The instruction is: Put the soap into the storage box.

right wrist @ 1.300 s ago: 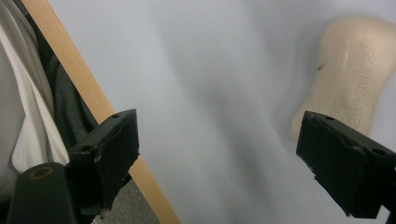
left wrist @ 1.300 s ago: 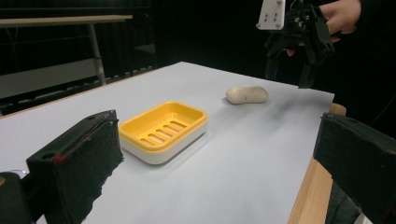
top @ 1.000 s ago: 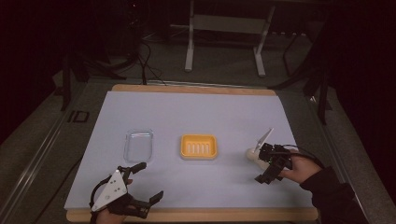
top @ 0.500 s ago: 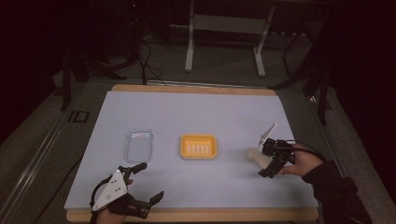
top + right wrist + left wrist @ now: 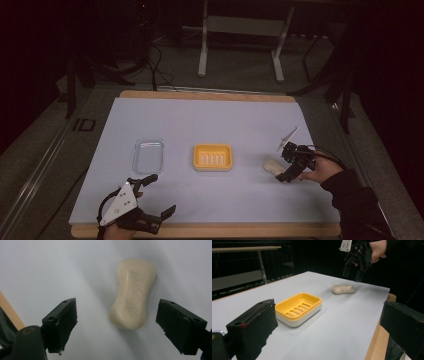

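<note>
A: Where is the soap (image 5: 132, 293) seen?

B: At centre frame in the right gripper view, flat on the mat (image 5: 210, 125), untouched.

A: What has changed?

B: The right gripper (image 5: 290, 167) has been brought over it, jaws just narrowed yet open; a grasp is judged near. The left gripper (image 5: 152, 195) is held open, lower left.

My left gripper (image 5: 150, 197), nearest the tabletop's (image 5: 210, 120) wooden edge, is black with a grey three-cornered plate. My right gripper (image 5: 286, 170) is black too, trailing a dark cable across a dark sleeve (image 5: 357, 200).
</note>
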Tool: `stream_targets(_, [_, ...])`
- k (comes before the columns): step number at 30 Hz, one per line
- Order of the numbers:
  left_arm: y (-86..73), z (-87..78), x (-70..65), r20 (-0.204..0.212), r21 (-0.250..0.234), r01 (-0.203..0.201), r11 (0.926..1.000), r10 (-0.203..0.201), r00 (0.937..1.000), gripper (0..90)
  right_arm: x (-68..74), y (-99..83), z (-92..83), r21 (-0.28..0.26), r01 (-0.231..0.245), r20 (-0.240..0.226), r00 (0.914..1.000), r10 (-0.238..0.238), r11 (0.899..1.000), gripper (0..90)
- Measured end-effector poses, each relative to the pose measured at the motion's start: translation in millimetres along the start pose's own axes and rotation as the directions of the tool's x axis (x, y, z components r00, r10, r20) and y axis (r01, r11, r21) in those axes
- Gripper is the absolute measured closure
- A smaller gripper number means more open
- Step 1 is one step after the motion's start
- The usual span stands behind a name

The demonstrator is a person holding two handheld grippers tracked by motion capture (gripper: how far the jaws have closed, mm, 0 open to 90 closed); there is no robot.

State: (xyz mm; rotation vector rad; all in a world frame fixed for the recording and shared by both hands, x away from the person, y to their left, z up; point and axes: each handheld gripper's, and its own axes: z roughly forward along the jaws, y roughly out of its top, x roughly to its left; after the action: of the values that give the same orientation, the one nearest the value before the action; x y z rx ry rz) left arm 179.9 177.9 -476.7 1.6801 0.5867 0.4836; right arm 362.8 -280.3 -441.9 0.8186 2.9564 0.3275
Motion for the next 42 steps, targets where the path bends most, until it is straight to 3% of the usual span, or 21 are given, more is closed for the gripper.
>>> stream_targets(21, [0.0, -0.1, 0.0, 0.004, 0.001, 0.001, 1.0000, -0.001, 1.0000, 1.1, -19.7, -3.9, 27.3, -0.094, -0.096, 0.011, 0.9952, 0.098, 0.991, 20.5])
stream_targets(30, [0.0, 0.0, -0.2, 0.005, 0.001, -0.001, 1.0000, 0.001, 1.0000, 1.1, -18.3, -4.7, 44.8, -0.062, -0.108, 0.019, 0.9939, 0.109, 0.992, 24.3])
stream_targets(37, [0.3, -0.9, 0.1, -0.001, 0.001, -0.001, 1.0000, 0.001, 1.0000, 1.1, -17.0, -3.4, 53.4, -0.033, -0.058, 0.035, 0.9977, 0.059, 0.998, 33.2])
stream_targets(42, [0.1, -0.5, -0.1, 0.002, 0.003, -0.002, 1.0000, 0.002, 1.0000, 1.1, -20.1, -1.4, 56.9, -0.022, -0.072, 0.042, 0.9965, 0.073, 0.997, 40.4])
